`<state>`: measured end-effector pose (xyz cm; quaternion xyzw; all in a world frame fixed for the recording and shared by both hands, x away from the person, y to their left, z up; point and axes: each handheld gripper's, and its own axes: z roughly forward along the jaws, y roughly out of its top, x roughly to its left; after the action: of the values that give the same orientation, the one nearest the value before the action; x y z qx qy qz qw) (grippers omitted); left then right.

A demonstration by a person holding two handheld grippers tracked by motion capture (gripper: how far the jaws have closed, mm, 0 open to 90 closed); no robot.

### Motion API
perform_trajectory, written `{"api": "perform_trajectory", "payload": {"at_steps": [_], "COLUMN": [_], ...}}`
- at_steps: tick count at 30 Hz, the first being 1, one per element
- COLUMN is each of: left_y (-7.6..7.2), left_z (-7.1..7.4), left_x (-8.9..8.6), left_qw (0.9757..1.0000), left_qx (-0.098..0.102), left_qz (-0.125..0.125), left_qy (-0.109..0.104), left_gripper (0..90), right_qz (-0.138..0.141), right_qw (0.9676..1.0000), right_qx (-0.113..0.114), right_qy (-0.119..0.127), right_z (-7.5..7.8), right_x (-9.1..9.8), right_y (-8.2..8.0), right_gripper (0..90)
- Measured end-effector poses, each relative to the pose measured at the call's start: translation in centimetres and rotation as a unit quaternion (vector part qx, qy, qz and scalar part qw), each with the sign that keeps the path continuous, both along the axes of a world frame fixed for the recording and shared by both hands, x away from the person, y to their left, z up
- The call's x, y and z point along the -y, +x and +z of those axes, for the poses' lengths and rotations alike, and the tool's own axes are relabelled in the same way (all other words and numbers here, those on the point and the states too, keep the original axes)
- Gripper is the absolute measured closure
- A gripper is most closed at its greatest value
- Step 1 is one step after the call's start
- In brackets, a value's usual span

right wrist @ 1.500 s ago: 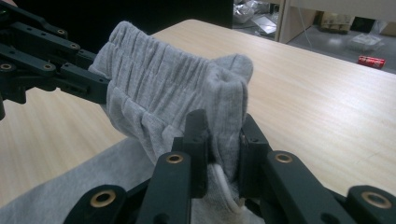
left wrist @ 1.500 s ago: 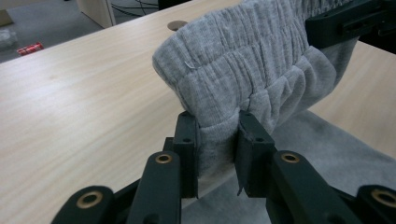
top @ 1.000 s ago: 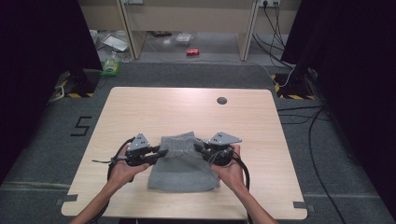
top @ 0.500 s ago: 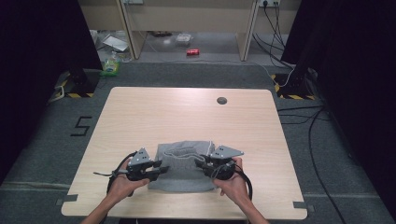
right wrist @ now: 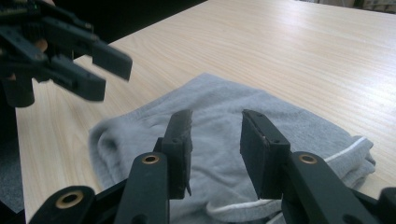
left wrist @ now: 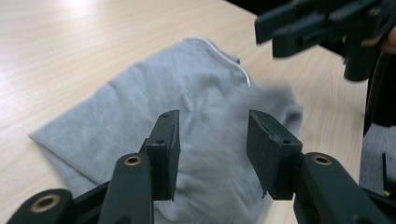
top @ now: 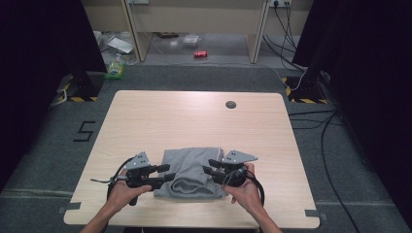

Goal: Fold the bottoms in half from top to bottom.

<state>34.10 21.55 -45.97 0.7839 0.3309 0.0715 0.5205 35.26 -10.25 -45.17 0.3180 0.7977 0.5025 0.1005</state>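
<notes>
Grey folded garment (top: pixel 192 172) lies near the front edge of the table (top: pixel 204 116), about midway between its two front corners. Left gripper (top: pixel 167 174) at its left side, right gripper (top: pixel 209 167) at its right; both have just been opening, jaws now spread, cloth below them but not pinched.

Risk, as a judgement: the rolled near fold looks loose and may spring open once released. A pad catching the fabric on withdrawal would drag the garment toward the front edge and undo the fold
</notes>
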Motion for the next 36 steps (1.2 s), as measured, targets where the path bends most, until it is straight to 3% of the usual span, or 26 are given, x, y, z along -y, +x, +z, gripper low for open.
{"api": "perform_trajectory", "payload": {"at_steps": [5, 8, 12, 14, 18, 22, 26, 29, 32, 36], "left_y": [1.1, 1.0, -0.1, -0.8, -2.2, -2.5, -2.7, -2.6, -2.4, -2.1], "left_z": [-0.6, -1.3, -2.3, -2.7, -3.9, -4.6, -4.5, -4.3, -4.0, -3.4], "left_x": [0.7, 1.6, 2.4, 2.5, 2.7, 2.7, 2.9, 2.7, 2.4, 1.9], "left_qw": [0.9995, 0.9989, 0.9978, 0.9971, 0.9943, 0.9948, 0.994, 0.9949, 0.9963, 0.9974], "left_qx": [-0.016, -0.014, -0.016, -0.011, 0.003, -0.001, 0.009, 0.005, 0.005, 0.007], "left_qz": [0.024, 0.022, 0.014, 0.014, 0.011, 0.01, 0.012, 0.015, 0.021, 0.026], "left_qy": [0.011, 0.038, 0.063, 0.074, 0.106, 0.101, 0.109, 0.1, 0.084, 0.067], "left_gripper": [49.4, 47.6, 44.8, 44.5, 44.7, 45.4, 45.7, 45.0, 42.9, 42.0], "right_qz": [0.014, 0.024, 0.036, 0.044, 0.05, 0.047, 0.043, 0.039, 0.029, 0.004], "right_qw": [0.9998, 0.9994, 0.9982, 0.9975, 0.9954, 0.9933, 0.9936, 0.995, 0.9971, 0.9986], "right_qx": [-0.005, -0.012, -0.022, -0.032, -0.032, -0.037, -0.038, -0.043, -0.051, -0.036], "right_qy": [-0.015, -0.022, -0.041, -0.045, -0.074, -0.099, -0.097, -0.082, -0.049, -0.04], "right_z": [-0.5, -0.8, -1.4, -1.8, -2.6, -4.1, -4.2, -4.1, -3.5, -2.6], "right_x": [-0.7, -1.3, -2.0, -2.2, -2.4, -2.5, -2.5, -2.4, -2.0, -1.3], "right_y": [0.2, 0.0, -0.5, -0.9, -1.6, -2.4, -2.6, -2.6, -2.5, -2.0], "right_gripper": [62.8, 62.3, 59.9, 59.7, 61.1, 61.7, 61.7, 55.9, 50.1, 45.0]}}
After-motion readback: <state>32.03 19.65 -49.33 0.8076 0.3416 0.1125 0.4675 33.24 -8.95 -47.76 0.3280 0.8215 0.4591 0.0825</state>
